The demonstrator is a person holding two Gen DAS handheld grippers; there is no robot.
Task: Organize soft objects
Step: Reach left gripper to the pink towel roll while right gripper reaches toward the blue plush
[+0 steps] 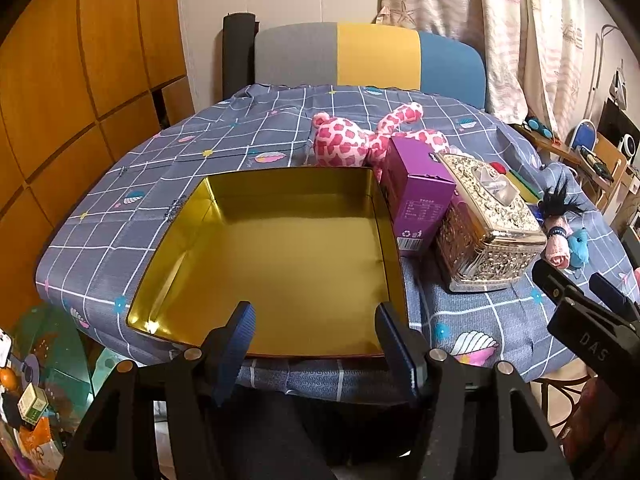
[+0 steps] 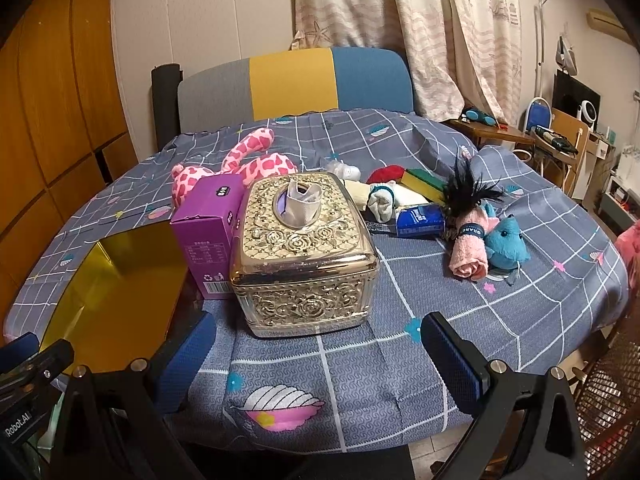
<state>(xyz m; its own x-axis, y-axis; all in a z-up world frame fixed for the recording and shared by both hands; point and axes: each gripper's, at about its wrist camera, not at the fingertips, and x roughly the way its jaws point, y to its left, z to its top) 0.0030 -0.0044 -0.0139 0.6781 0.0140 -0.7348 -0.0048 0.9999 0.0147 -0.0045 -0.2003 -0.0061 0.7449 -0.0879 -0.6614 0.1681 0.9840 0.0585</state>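
A gold tin box lies open and empty on the table's near left. My left gripper hovers open over its near rim, nothing between the fingers. Behind the tin lies a pink spotted plush. On the right lie a rolled pink towel, a blue plush, a black feathery toy, a rolled white sock, a red soft item and a yellow-green sponge. My right gripper stands open before the tissue box, holding nothing.
An ornate gold tissue box and a purple carton stand mid-table between tin and soft things. A blue packet lies by the sock. A striped chair back rises behind the table; a curtain hangs beyond.
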